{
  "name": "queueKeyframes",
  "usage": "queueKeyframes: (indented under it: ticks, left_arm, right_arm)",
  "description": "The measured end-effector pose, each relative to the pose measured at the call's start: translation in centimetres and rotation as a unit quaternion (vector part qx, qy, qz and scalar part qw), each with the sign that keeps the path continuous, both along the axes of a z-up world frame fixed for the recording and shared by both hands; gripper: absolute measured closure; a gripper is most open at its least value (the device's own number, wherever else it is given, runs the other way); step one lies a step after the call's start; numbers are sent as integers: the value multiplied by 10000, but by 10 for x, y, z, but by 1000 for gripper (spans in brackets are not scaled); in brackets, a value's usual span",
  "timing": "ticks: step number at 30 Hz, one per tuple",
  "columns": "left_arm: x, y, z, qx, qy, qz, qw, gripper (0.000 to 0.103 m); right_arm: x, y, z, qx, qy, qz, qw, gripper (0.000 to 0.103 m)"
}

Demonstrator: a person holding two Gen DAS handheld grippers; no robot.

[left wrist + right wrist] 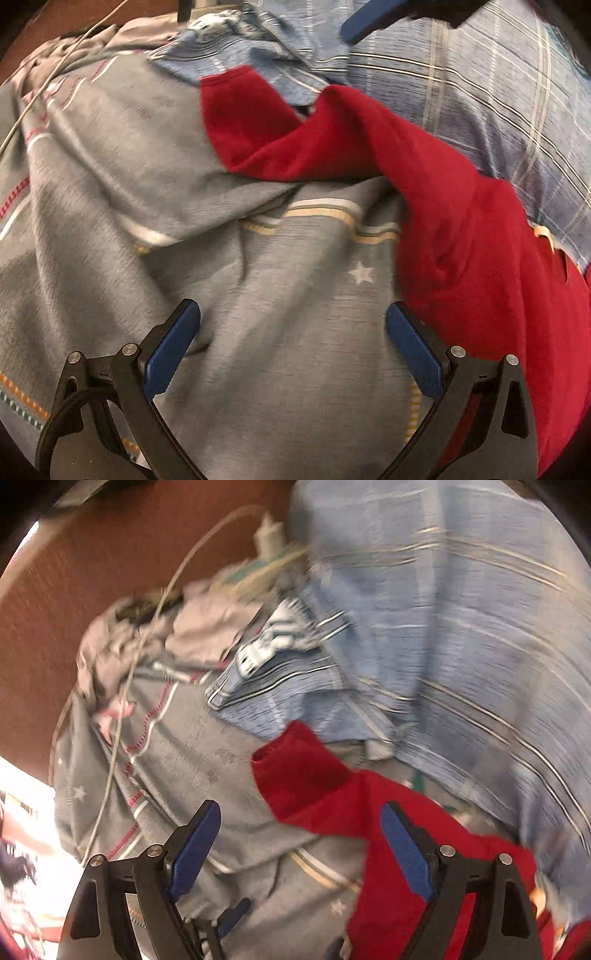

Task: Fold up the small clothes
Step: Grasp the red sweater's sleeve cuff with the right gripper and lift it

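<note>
Blue-padded fingers fill the bottom of both views. Left gripper (293, 343) hangs with its jaws spread wide, nothing between them but grey sheet (184, 221) below. Right gripper (299, 843) is just as wide apart, gripping nothing, its right finger over red cloth, its left over the grey.

And there's the task's thing: the red garment (443, 206), a small top by the look of it, lying rumpled across the grey star-printed sheet. One sleeve (240, 110) sticks out toward the far side; the body bunches up and runs off toward the right edge. No tidy crease anywhere, so I'd say folding has barely begun. It looks like it needs spreading flat first, then sleeves in, then the body doubled over.

Farther back, the blue plaid bedding (480, 85) rises behind the garment.

Now the differences. The left wrist view catches a fingertip of the other gripper up top, plus some pale printed edges on the garment near the right rim. The right wrist view, though blurred, reaches farther: a crumpled pale grey cloth (147, 638), a thin white cable (122, 716) looping over it, and a reddish-brown wall (74, 590) behind.
</note>
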State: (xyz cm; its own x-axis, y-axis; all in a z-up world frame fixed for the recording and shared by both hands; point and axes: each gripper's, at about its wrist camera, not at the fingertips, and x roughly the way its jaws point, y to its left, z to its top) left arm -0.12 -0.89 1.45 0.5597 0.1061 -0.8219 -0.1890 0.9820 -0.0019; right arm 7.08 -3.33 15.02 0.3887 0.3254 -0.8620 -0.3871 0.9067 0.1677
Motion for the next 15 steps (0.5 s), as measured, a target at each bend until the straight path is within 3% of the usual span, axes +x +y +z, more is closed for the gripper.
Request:
queueKeyframes:
  ticks: [7,11,12,13,14,15]
  left_arm:
    - [2,34,-4,-590,137,494,9969,1]
    - [-5,45,-2,-691,112,614,9957,1]
    - [-3,46,-2,-677,112,622,9957,1]
    - [-3,46,-2,-667,115,626,9957,1]
    - [-2,47,0,-667,117,624,9958,1]
    - [-4,48,1,-648,112,626,9959,1]
  right_arm:
    - [55,32,-45,179,719,72,9972,17]
    - [72,36,-70,679,1040,2,9923,20]
    - [75,37,-77,687,1066,-36,9919,38]
    - [76,38,-82,629,1069,-72,9922,50]
    - [76,35,-84,724,1033,-151,9919,55]
    - [75,33,-83,800,961,-229,9919,81]
